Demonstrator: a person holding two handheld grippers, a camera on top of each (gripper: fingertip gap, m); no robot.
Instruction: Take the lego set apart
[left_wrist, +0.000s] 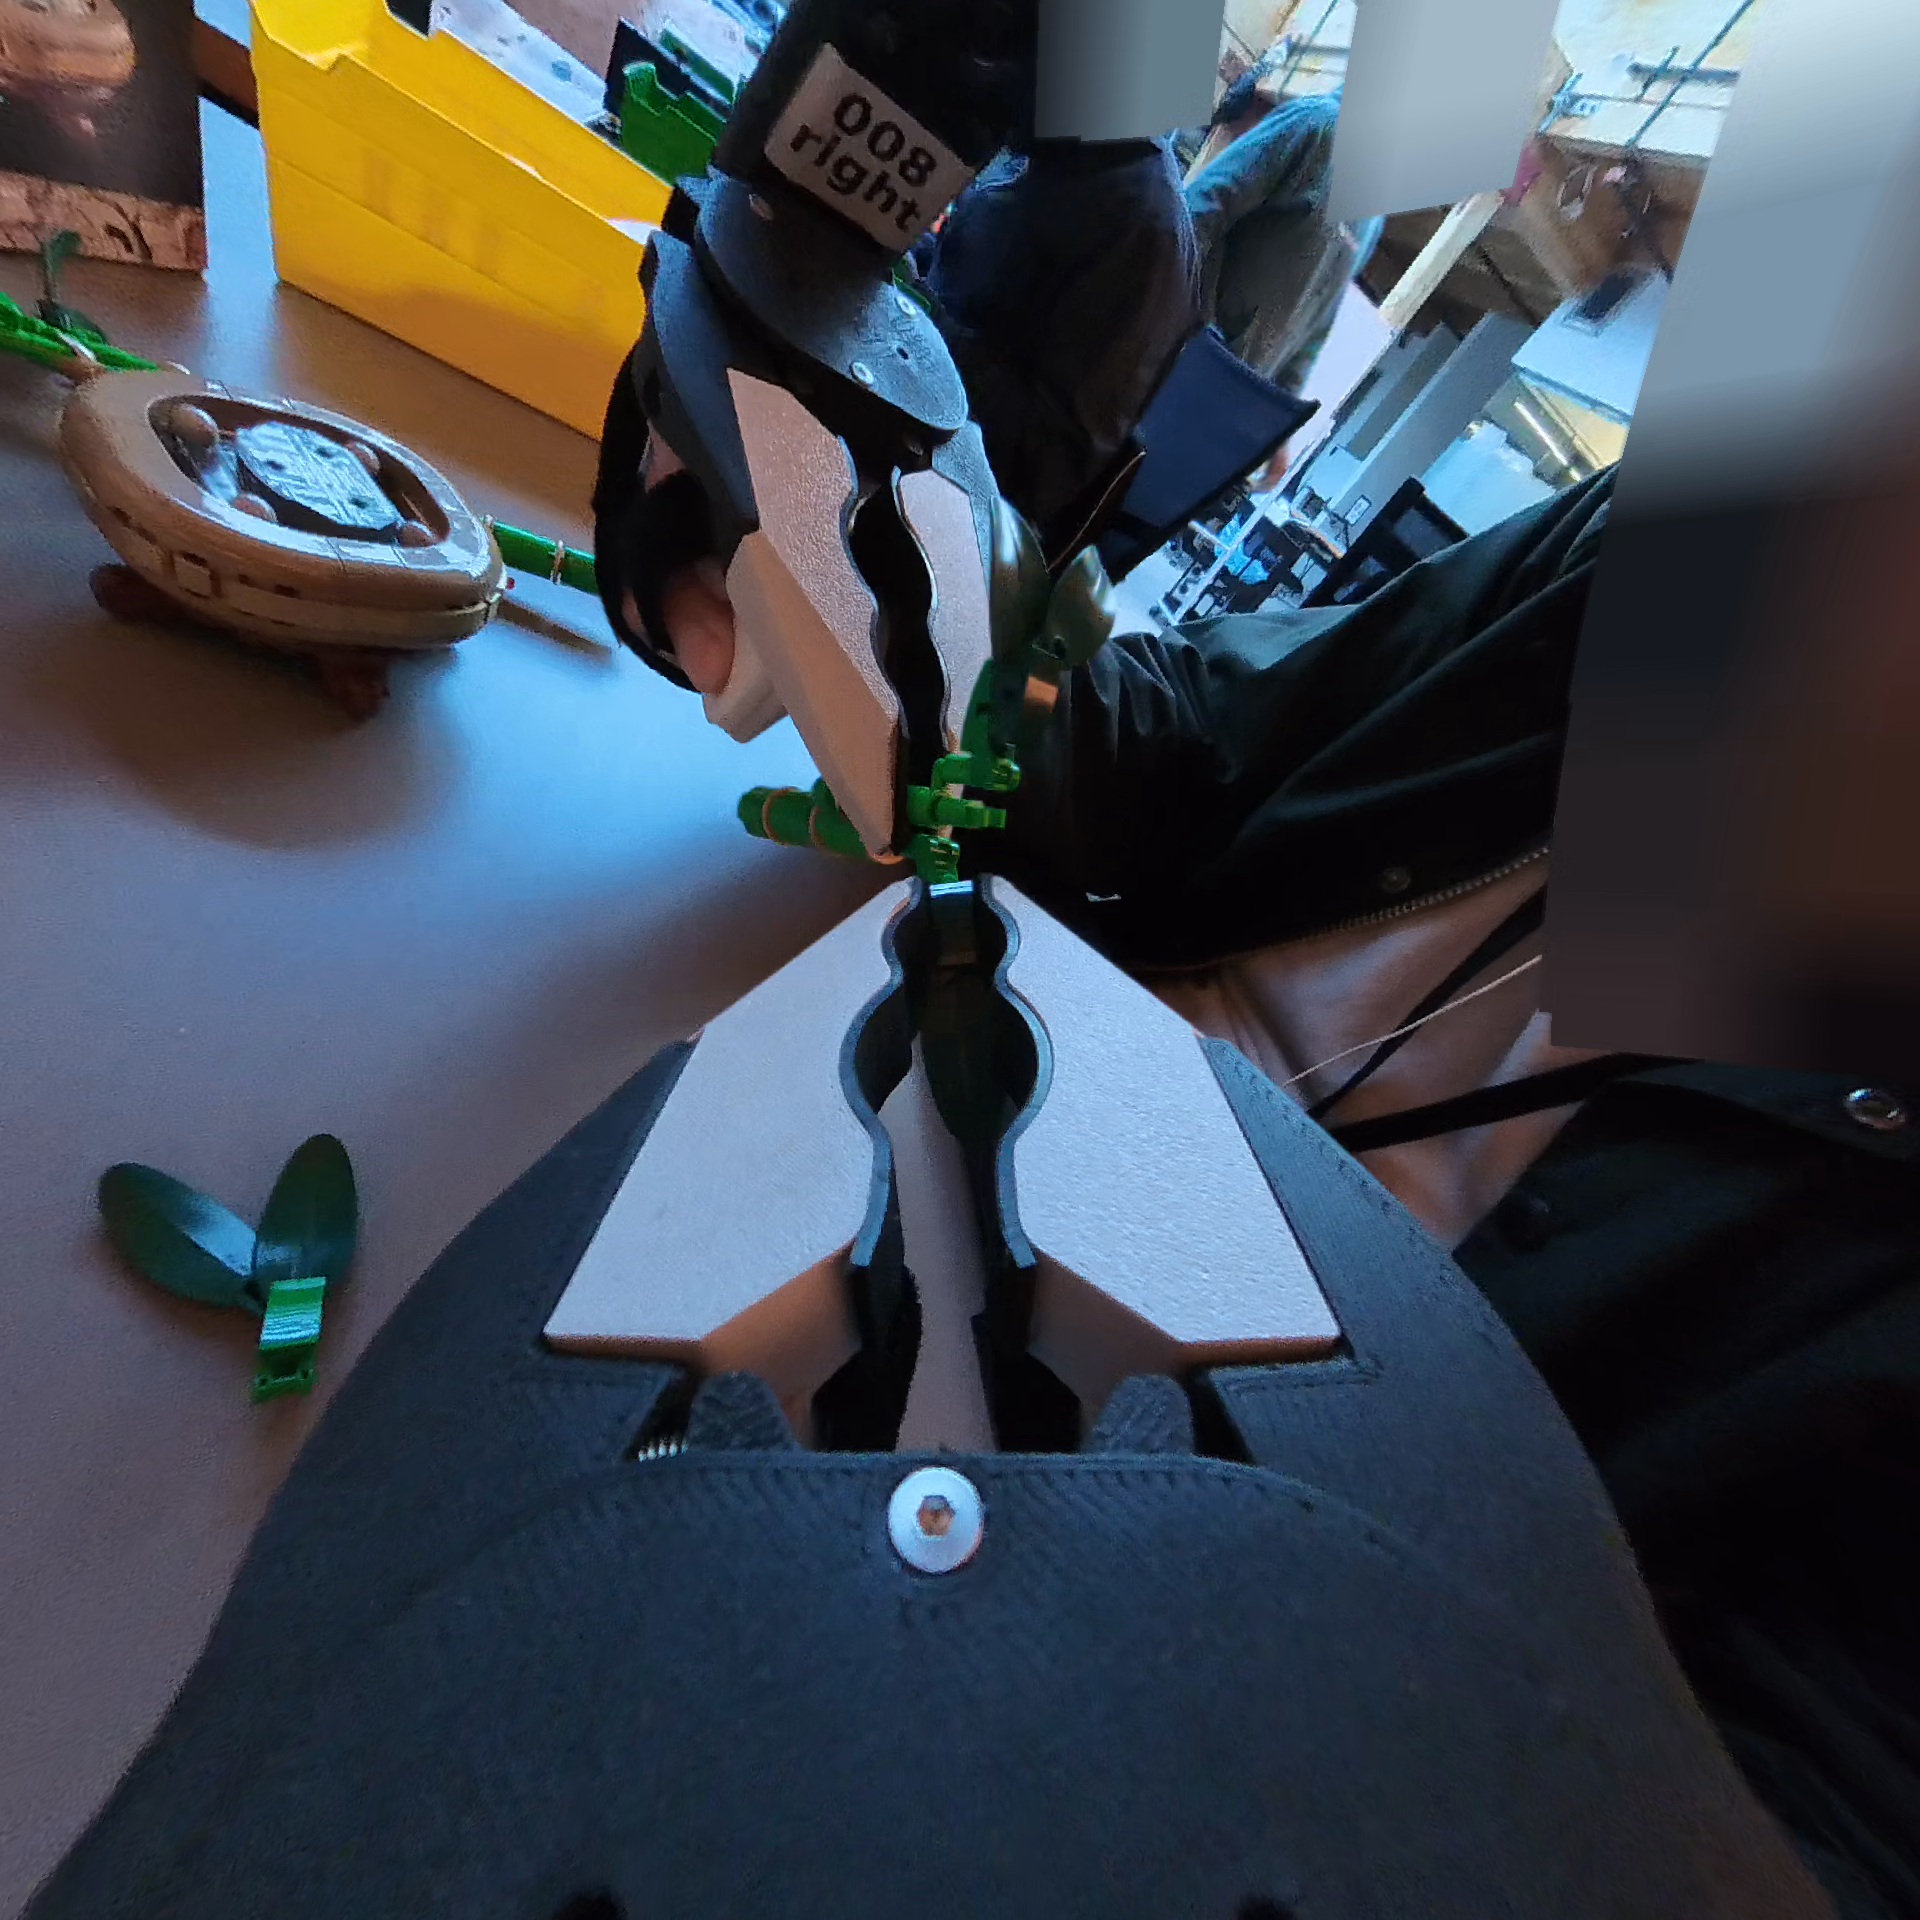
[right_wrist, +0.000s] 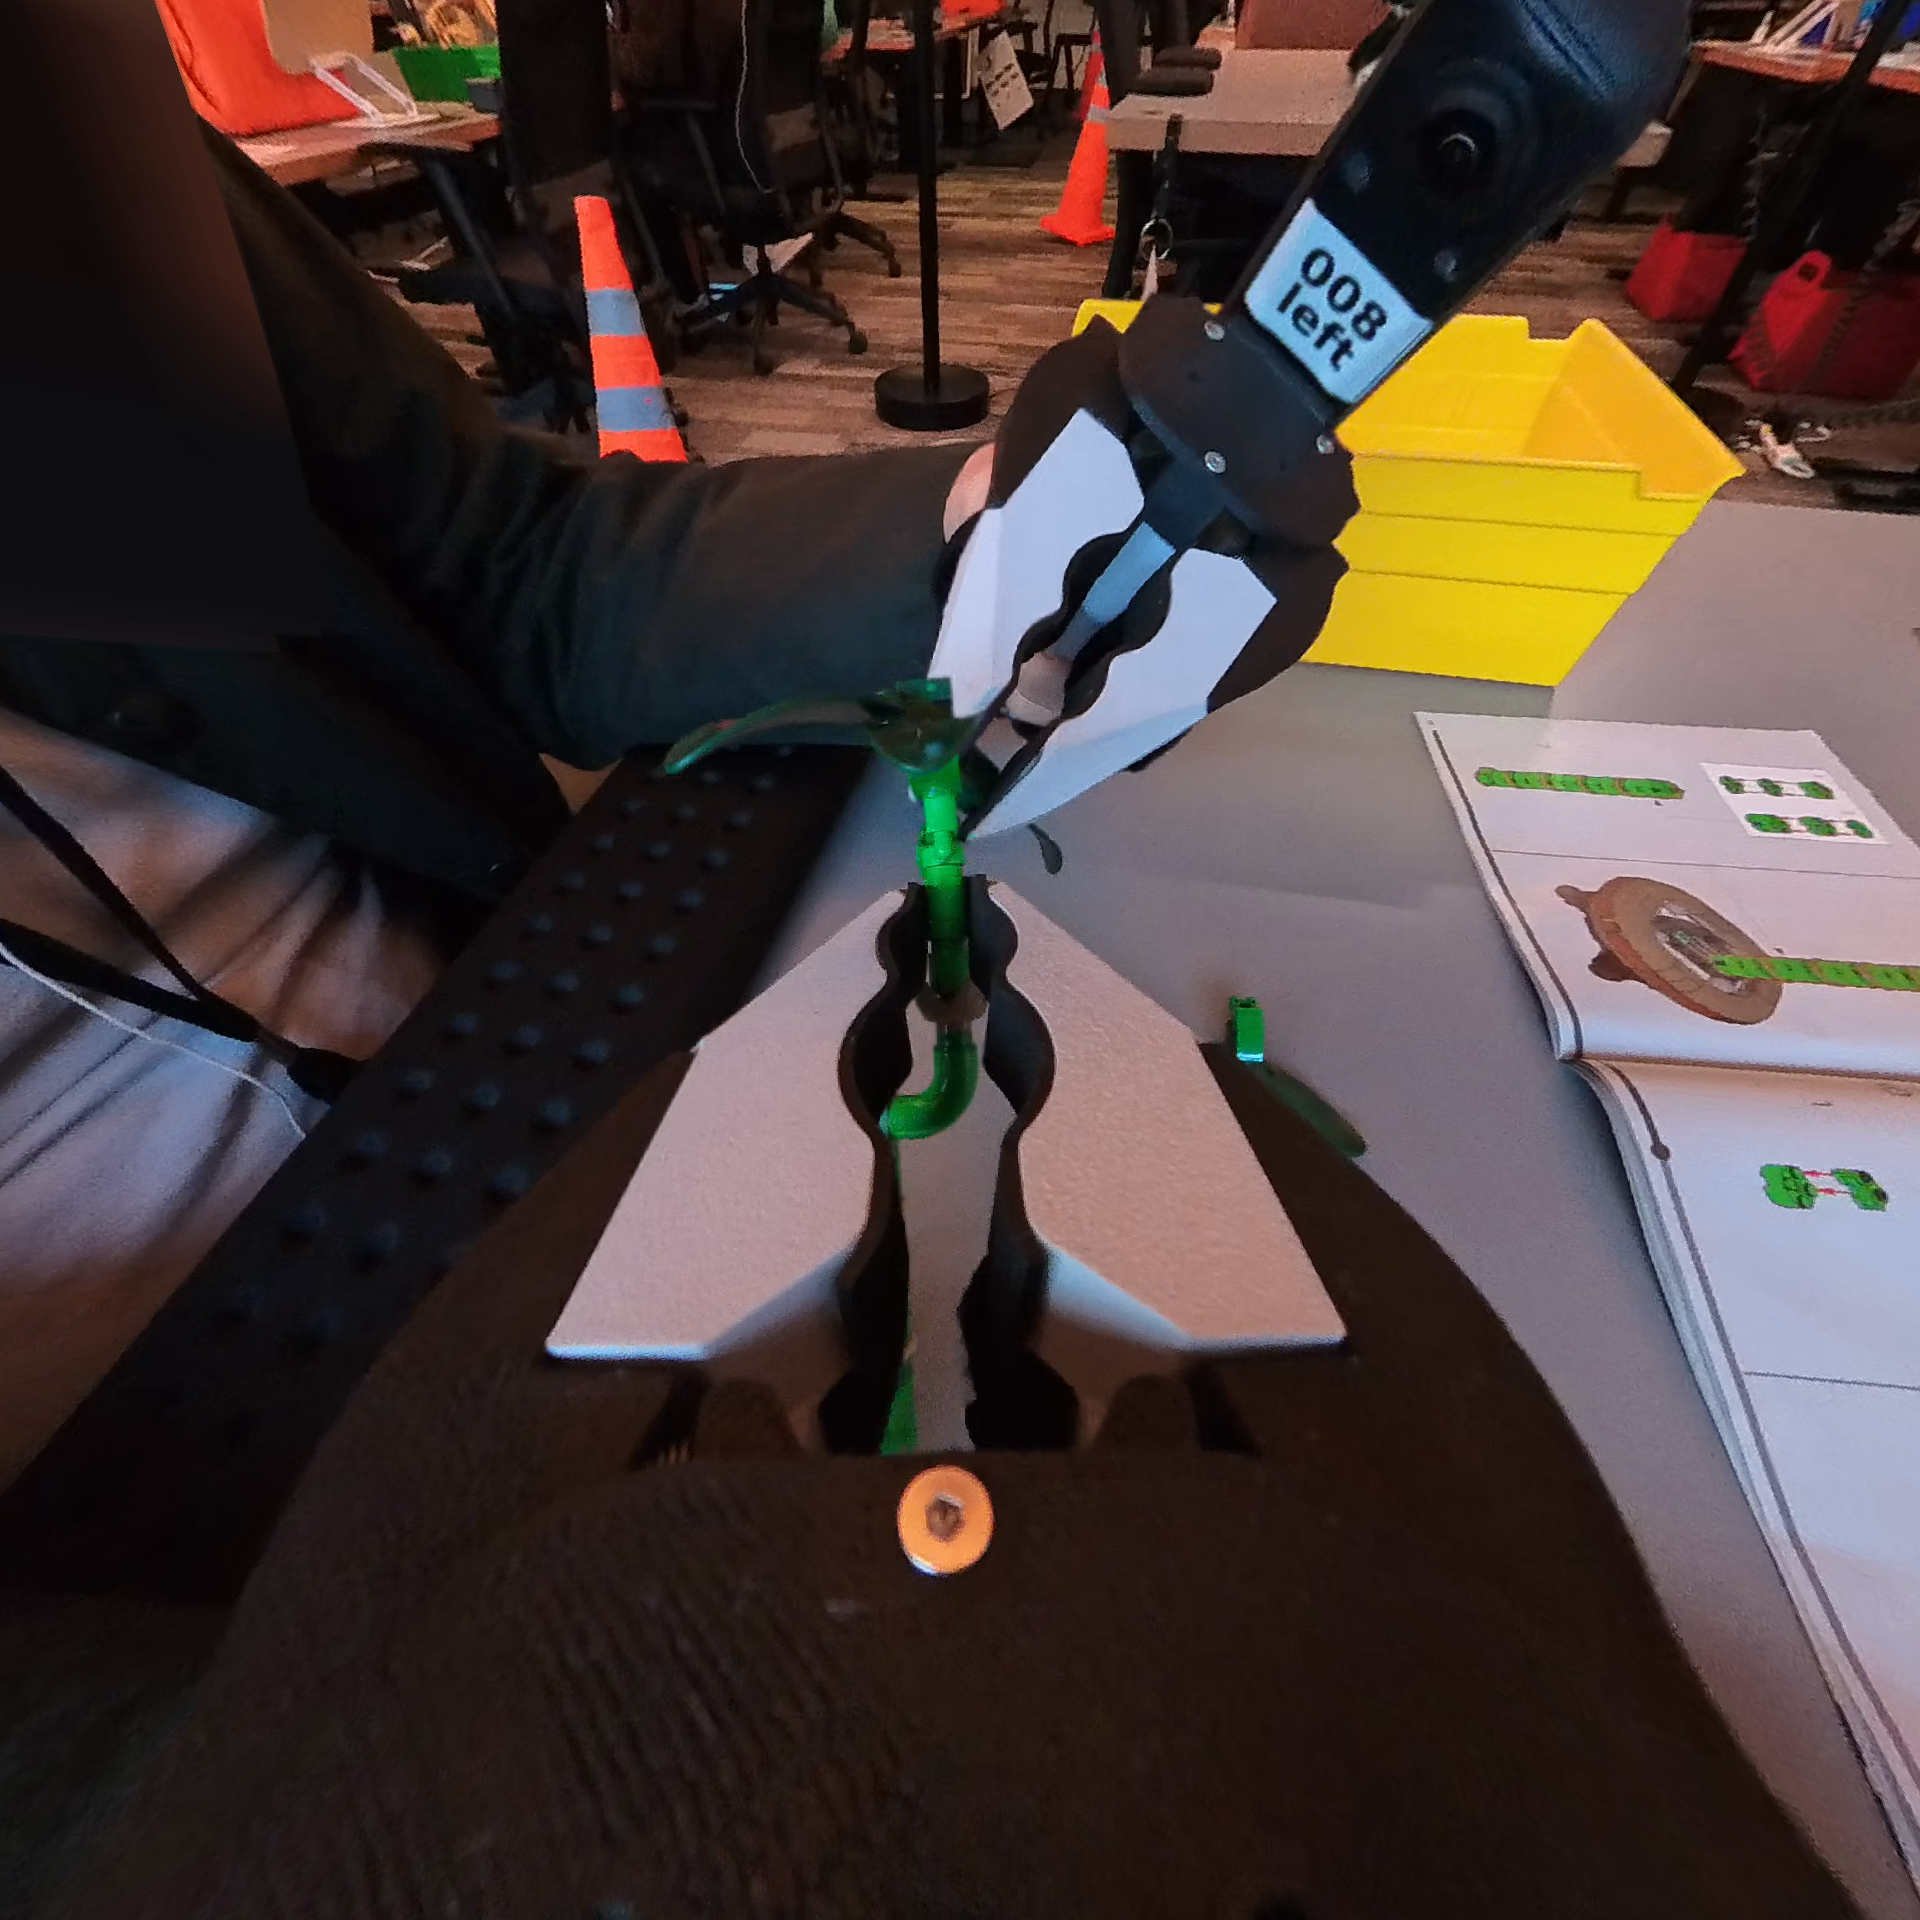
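A bright green lego stem (right_wrist: 945, 935) with dark leaves (right_wrist: 748, 722) at its end is held in the air between both grippers. My right gripper (right_wrist: 948, 896) is shut on the stem; a curved green end (right_wrist: 930, 1107) lies between its fingers. My left gripper (left_wrist: 951, 894) is shut on a dark green leaf piece (left_wrist: 956, 1049) joined to the stem (left_wrist: 987, 727). In the right wrist view the left gripper (right_wrist: 971, 831) pinches at the stem from the upper right. In the left wrist view the right gripper (left_wrist: 920, 816) comes down from above.
A brown round lego pot (left_wrist: 281, 520) with green stalks stands on the table at the left. A loose leaf pair (left_wrist: 239, 1236) lies near me. A yellow bin (right_wrist: 1507, 520) stands behind. An open instruction booklet (right_wrist: 1714, 935) and a small green piece (right_wrist: 1247, 1029) lie at the right. Left and right tips are no more than a few centimetres apart.
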